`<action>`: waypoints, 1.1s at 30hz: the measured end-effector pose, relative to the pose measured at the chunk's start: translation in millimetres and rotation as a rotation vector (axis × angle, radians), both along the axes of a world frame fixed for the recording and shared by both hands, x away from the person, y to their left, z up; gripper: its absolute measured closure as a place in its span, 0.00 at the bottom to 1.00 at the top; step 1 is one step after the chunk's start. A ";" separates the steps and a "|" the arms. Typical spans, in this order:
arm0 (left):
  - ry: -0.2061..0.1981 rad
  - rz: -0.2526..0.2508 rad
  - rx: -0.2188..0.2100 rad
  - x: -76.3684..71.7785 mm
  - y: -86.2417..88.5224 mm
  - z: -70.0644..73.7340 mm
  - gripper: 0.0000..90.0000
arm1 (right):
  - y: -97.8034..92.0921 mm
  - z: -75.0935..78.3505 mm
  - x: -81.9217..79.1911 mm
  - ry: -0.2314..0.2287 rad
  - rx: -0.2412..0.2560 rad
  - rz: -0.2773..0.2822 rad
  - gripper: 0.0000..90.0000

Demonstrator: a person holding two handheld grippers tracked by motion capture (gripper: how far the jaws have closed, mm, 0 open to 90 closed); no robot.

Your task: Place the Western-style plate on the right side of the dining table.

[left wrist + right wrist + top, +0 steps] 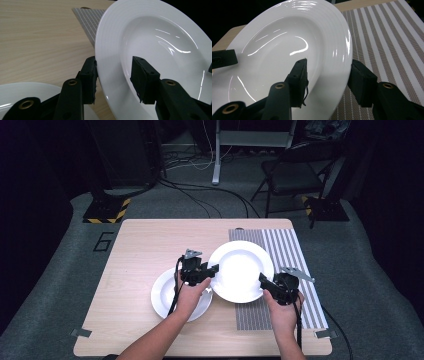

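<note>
While both grippers grip it from opposite sides, the large white plate point(241, 270) sits at the middle of the tabletop point(140, 245), partly over the striped placemat point(295, 255) and tilted in the two gripper views. The left gripper point(214, 269) pinches the plate's left rim, one jaw under the rim and one inside the bowl, as the left gripper view point(113, 80) shows. The right gripper point(262, 279) pinches the near right rim in the same way, one jaw on the inner slope and one outside over the placemat point(387, 37), seen in the right gripper view point(327, 75). Just beside the large plate, toward the person, lies a smaller white plate point(162, 295); the left hand point(192, 292) and forearm pass over it and cover much of it. Beyond the tabletop, on the grey floor, stand a black folding chair point(295, 170), loose cables point(200, 195) and a base marked with yellow and black stripes point(107, 212).
</note>
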State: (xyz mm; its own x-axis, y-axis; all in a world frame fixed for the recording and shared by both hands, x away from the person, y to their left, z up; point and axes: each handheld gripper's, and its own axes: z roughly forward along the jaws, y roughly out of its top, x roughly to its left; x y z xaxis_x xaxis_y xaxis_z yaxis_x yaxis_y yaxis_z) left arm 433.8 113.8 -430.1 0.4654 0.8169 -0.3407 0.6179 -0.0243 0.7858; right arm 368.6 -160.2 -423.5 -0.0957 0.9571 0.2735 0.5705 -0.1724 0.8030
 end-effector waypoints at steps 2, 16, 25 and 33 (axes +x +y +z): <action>0.001 -0.009 0.001 0.5 -2.6 0.3 0.63 | -4.7 -0.1 -1.8 -0.001 -0.001 -0.010 0.57; -0.004 -0.070 0.001 0.1 -36.5 1.9 0.63 | -30.6 2.6 -20.3 -0.019 0.009 -0.084 0.56; -0.013 -0.096 -0.008 -0.2 -50.9 5.1 0.63 | -44.9 3.8 -25.1 -0.025 0.009 -0.101 0.56; -0.002 -0.122 -0.004 -0.6 -63.1 2.2 0.63 | -56.7 2.3 -31.1 -0.025 0.012 -0.115 0.56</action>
State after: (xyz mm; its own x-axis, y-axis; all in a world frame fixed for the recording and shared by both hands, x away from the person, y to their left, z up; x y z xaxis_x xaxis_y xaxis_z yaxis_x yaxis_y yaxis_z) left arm 433.2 50.7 -427.9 0.5619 0.7530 -0.3425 0.6087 -0.0960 0.7876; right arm 337.5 -216.9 -421.2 0.0080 0.9587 0.2842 0.5261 -0.2457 0.8141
